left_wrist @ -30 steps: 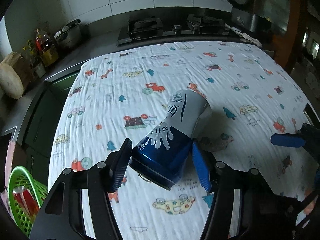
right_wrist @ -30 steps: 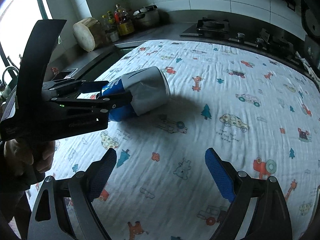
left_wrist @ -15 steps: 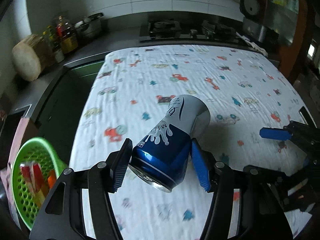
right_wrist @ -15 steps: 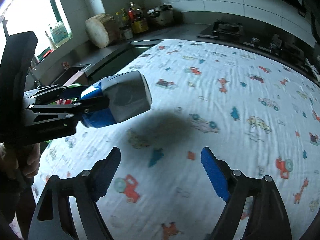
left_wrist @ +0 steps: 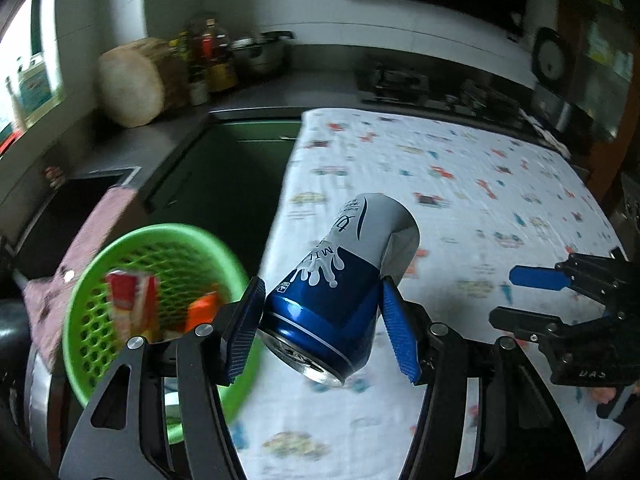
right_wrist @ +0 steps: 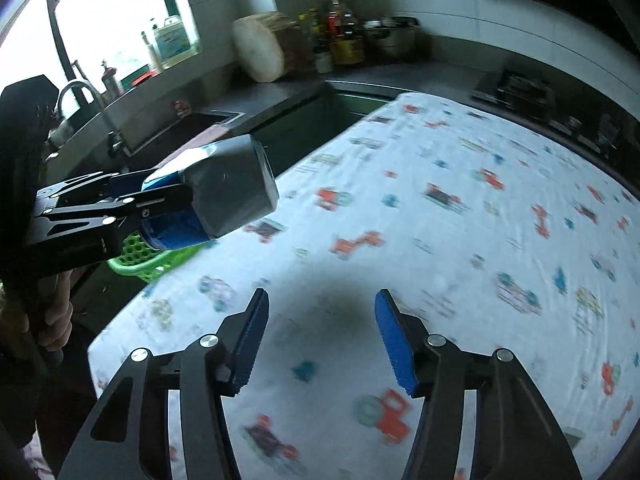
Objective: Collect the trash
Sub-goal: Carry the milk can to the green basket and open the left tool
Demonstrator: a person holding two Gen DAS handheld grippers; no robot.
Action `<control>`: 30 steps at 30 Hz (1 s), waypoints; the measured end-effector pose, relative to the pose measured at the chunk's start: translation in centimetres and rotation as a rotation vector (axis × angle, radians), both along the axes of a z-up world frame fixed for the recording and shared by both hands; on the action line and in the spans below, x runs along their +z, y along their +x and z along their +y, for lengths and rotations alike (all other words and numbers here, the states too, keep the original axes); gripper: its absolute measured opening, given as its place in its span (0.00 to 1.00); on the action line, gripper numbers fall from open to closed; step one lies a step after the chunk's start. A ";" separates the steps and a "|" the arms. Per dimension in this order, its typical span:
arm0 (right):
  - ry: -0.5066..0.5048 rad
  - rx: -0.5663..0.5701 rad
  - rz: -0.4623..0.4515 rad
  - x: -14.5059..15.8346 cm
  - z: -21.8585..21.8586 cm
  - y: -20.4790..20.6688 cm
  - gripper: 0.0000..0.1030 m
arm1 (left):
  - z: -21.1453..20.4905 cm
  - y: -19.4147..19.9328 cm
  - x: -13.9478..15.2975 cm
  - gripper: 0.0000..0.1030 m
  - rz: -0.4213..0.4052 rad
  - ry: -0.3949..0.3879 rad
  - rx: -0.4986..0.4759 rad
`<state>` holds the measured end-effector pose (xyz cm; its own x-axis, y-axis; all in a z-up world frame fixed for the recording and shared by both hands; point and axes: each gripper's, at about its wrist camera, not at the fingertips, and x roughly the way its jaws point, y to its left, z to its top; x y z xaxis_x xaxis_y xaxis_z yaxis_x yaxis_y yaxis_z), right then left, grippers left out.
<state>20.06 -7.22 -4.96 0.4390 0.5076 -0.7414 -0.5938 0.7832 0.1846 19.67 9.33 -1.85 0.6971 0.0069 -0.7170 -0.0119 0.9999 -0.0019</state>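
Note:
A dented blue and white milk can (left_wrist: 340, 264) hangs in the air, and my left gripper (left_wrist: 321, 292) is shut on its blue lower half. The can is over the left edge of the table, beside a green mesh basket (left_wrist: 168, 229) that holds a red and white carton (left_wrist: 128, 300) and an orange piece. In the right wrist view the can (right_wrist: 232, 196) sits in the left gripper (right_wrist: 132, 204) above the basket (right_wrist: 144, 264). My right gripper (right_wrist: 320, 320) hovers over the printed cloth (right_wrist: 440, 240), its jaws closing with nothing between them.
A person's hand (right_wrist: 56, 320) holds the left gripper's handle. A pink cloth (left_wrist: 92, 232) lies next to the basket. A sink (right_wrist: 168, 132), a round wooden block (left_wrist: 132, 84), bottles (left_wrist: 204, 60) and a stove (left_wrist: 400, 80) line the dark counter behind.
The left gripper has carried the can leftward off the middle of the table to beside the basket. The right gripper has followed to the left and its jaws have narrowed.

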 end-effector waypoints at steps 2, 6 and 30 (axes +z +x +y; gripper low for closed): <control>0.000 0.027 0.000 0.2 1.5 -0.1 0.49 | 1.7 -0.4 0.1 0.56 -0.001 0.002 0.031; 0.002 0.082 0.003 0.2 5.0 -0.4 0.49 | 5.5 -1.2 -0.1 0.56 0.011 -0.002 0.108; 0.003 0.197 0.039 -0.7 12.1 -1.9 0.50 | 14.6 -1.8 -5.7 0.60 0.174 -0.057 0.282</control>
